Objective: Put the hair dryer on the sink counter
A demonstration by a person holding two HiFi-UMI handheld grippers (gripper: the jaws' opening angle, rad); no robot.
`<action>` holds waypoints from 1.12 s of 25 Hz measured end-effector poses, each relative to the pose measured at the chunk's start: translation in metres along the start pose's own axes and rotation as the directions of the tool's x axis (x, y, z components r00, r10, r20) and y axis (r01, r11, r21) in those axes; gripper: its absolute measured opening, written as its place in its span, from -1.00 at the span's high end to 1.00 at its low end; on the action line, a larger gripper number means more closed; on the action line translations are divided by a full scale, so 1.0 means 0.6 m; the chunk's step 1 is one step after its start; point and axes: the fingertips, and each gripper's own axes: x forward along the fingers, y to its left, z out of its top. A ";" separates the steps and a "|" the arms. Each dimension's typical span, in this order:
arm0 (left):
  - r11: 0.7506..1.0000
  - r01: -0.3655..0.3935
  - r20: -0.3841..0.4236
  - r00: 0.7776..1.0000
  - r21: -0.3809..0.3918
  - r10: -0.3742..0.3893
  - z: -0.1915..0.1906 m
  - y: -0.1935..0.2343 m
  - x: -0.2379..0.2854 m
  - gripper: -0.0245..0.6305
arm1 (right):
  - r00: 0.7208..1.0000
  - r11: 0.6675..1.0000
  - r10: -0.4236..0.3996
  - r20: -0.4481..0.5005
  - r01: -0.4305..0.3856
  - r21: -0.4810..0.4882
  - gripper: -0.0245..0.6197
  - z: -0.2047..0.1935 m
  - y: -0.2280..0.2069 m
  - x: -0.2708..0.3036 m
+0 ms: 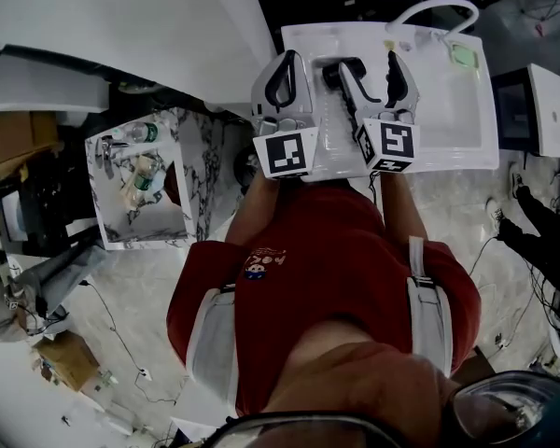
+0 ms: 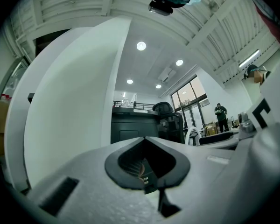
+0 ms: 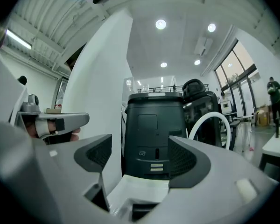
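Observation:
No hair dryer can be made out in any view. Both grippers hang over the near edge of the white sink counter [image 1: 467, 147]. My left gripper [image 1: 287, 63] is shut, its dark pads meeting at the tips [image 2: 144, 141] with nothing held. My right gripper [image 1: 366, 63] stands open beside it; between its fingers [image 3: 140, 157] only the white counter [image 3: 140, 188] and a black cabinet [image 3: 154, 139] show. The right gripper view also catches the left gripper [image 3: 51, 122] with the hand on it.
A curved white faucet [image 1: 439, 7] rises at the counter's far side, with a green pad [image 1: 463, 56] near it. A marble-topped table [image 1: 107, 231] at the left carries bottles and small items. A white wall [image 2: 74, 111] stands close on the left. A person [image 2: 220, 115] stands far off.

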 end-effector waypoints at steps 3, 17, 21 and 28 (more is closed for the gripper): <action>1.000 0.001 0.011 1.000 -0.008 -0.001 0.008 0.002 -0.001 0.92 | 0.999 1.000 -0.006 0.033 0.007 -0.026 -0.25 0.020 0.005 -0.006; 1.000 0.020 0.023 1.000 -0.001 -0.020 0.016 0.001 -0.003 0.92 | 0.998 1.000 -0.013 0.069 0.014 -0.004 -0.02 0.045 0.004 -0.008; 1.000 0.017 0.025 1.000 -0.006 -0.016 0.018 0.004 -0.004 0.92 | 0.997 1.000 -0.010 0.073 0.011 -0.011 0.12 0.046 0.009 -0.007; 1.000 0.025 0.026 0.999 -0.006 -0.024 0.020 -0.004 -0.004 0.92 | 0.997 1.000 -0.001 0.082 0.003 -0.027 0.33 0.047 0.013 -0.010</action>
